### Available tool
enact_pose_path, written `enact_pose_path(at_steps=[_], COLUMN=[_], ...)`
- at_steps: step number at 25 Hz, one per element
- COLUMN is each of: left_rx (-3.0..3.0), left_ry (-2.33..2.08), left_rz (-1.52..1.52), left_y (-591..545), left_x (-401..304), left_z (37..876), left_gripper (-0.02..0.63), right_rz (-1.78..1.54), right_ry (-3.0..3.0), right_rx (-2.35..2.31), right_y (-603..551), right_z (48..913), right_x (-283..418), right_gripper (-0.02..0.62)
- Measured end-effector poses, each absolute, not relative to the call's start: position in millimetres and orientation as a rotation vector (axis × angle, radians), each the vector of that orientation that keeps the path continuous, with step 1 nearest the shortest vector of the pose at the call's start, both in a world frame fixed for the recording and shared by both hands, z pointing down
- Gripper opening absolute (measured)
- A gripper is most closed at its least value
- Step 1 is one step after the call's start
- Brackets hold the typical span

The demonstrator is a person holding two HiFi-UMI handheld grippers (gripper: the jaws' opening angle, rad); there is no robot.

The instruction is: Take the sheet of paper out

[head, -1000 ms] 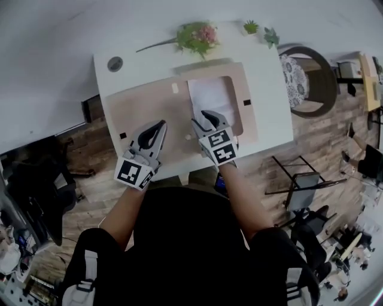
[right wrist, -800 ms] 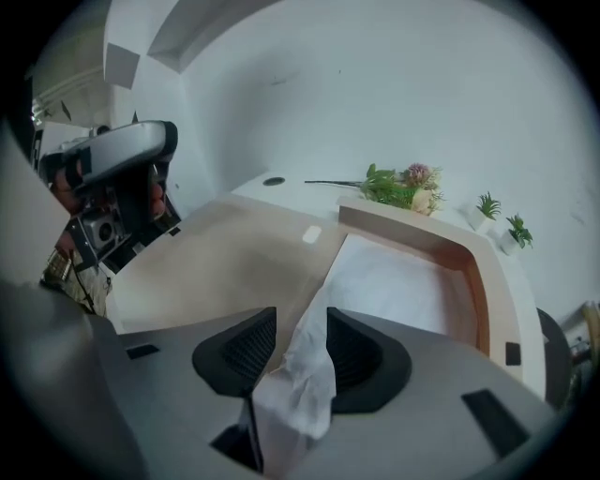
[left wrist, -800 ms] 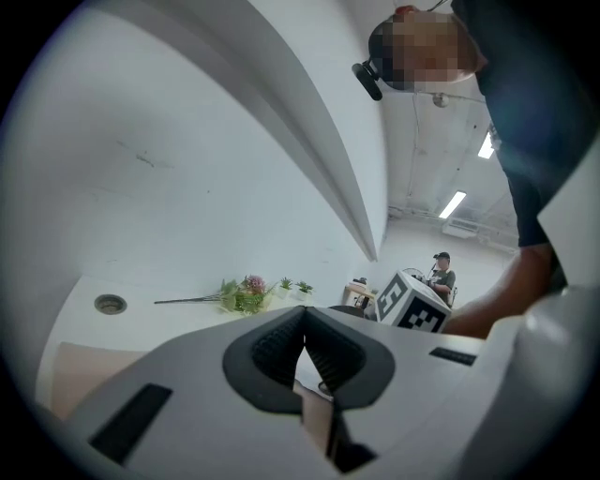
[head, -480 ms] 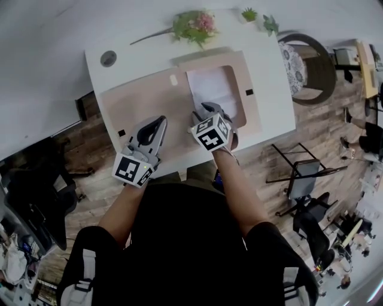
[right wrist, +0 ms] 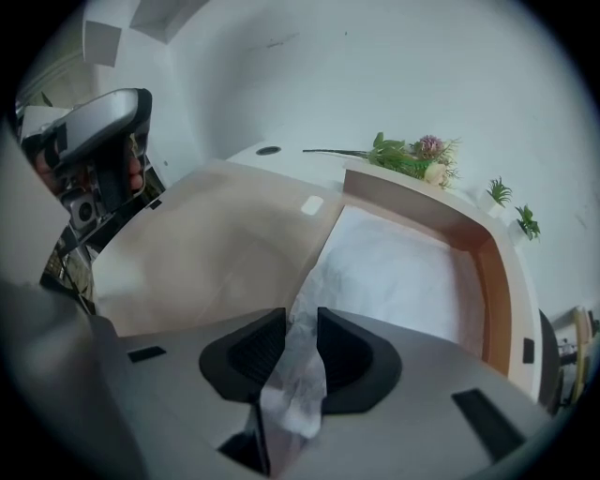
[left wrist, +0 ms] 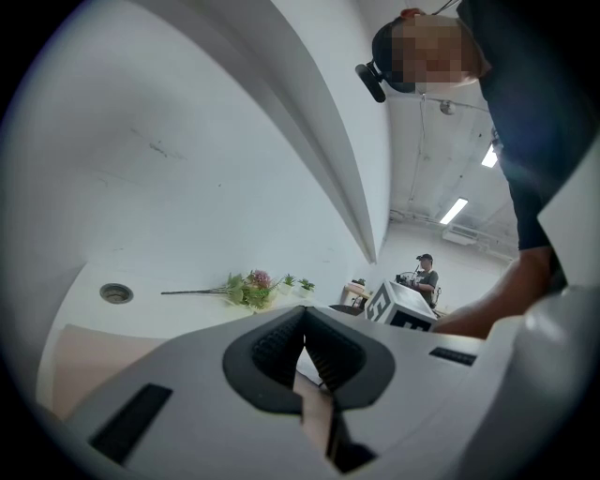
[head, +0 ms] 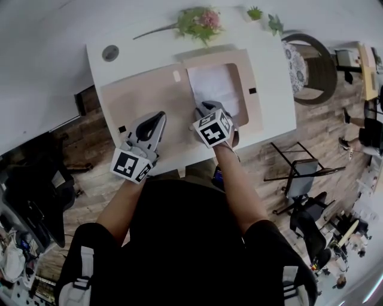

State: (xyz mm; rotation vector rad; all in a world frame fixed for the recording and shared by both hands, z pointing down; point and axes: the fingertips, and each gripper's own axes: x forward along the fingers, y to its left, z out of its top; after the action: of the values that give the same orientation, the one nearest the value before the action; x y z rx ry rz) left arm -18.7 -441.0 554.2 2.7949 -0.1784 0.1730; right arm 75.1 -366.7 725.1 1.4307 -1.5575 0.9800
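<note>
An open tan cardboard box [head: 143, 98] lies on the white table [head: 272, 122], its flap spread out to the left. A white sheet of paper [head: 214, 86] lies in its right half. My right gripper [head: 203, 109] points steeply down at the sheet's near edge. In the right gripper view its jaws [right wrist: 300, 323] are closing, and the paper [right wrist: 403, 272] is bunched up between them, touching both pads. My left gripper [head: 157, 118] hovers nearly level over the flap's near part. Its jaws [left wrist: 302, 323] are shut, pads meeting, with nothing plainly between them.
Artificial flowers [head: 197, 27] and small potted plants [head: 263, 18] line the table's far edge. A cable grommet [head: 110, 53] sits at the far left corner. A round chair [head: 308, 72] stands to the right of the table. A person stands far off in the room [left wrist: 427, 274].
My right gripper has tipped downward and sunk onto the near edge of the paper, and its jaws have narrowed. The left gripper has barely moved.
</note>
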Motion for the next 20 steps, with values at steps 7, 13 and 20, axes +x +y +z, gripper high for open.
enact_pose_path(at_steps=[7,13,20], left_rx=[2.789,2.793,2.81], left_ry=[-0.194,-0.217,-0.296], left_rz=[0.168,0.155,0.118], left_y=[-443.0,-443.3,-455.9], left_x=[-22.7,-31.0,-57.1], left_z=[555.1,550.6,537.0], left_gripper=[0.003,0.003,0.003], right_rz=[1.004,0.994,0.98], right_ry=[-1.597,-1.67,-1.872], right_rx=[1.423,1.439,1.521], right_y=[-369.6,-378.8,-403.0], right_z=[725.3,709.1,652.7], right_x=[68.7,55.7,23.6], right_gripper=[0.038,0.027,0.021])
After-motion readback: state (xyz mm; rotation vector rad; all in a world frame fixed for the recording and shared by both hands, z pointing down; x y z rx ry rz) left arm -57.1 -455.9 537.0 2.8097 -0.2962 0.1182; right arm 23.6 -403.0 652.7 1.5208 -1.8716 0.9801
